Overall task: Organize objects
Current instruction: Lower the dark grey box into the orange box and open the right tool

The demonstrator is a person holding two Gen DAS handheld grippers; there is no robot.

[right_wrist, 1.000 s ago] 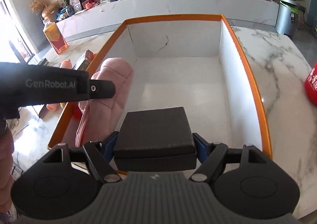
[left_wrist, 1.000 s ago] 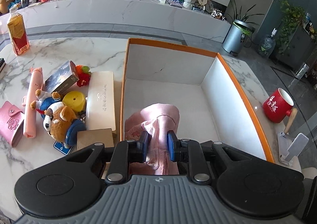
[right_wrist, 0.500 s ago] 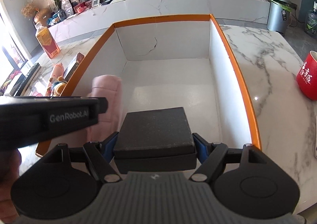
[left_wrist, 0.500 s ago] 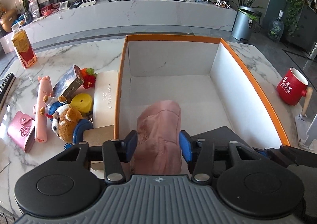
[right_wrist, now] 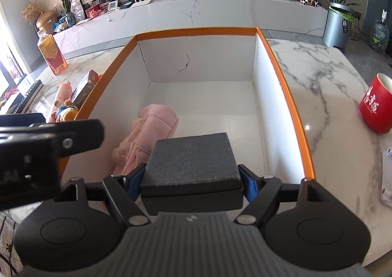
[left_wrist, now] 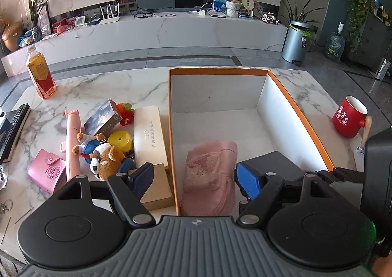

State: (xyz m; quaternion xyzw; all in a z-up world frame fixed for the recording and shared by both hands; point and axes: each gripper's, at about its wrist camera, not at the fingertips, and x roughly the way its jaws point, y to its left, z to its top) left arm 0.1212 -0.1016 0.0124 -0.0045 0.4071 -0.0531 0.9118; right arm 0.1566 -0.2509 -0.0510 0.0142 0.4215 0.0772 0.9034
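Pink cloth (left_wrist: 210, 174) lay inside orange-rimmed box (left_wrist: 300, 115), near-left corner. Our left gripper (left_wrist: 193, 180) had just been opening: fingers wide, above cloth, not touching it. Our right gripper (right_wrist: 191, 182) clamped black box (right_wrist: 191, 161) between both pads, over big box's near edge. Toys (left_wrist: 105, 157) stayed outside, on marble table (left_wrist: 80, 90).

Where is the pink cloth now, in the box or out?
In. The pink cloth lies on the floor of the box, and the left gripper, whose jaws have just been opening, stands wide above it without touching.
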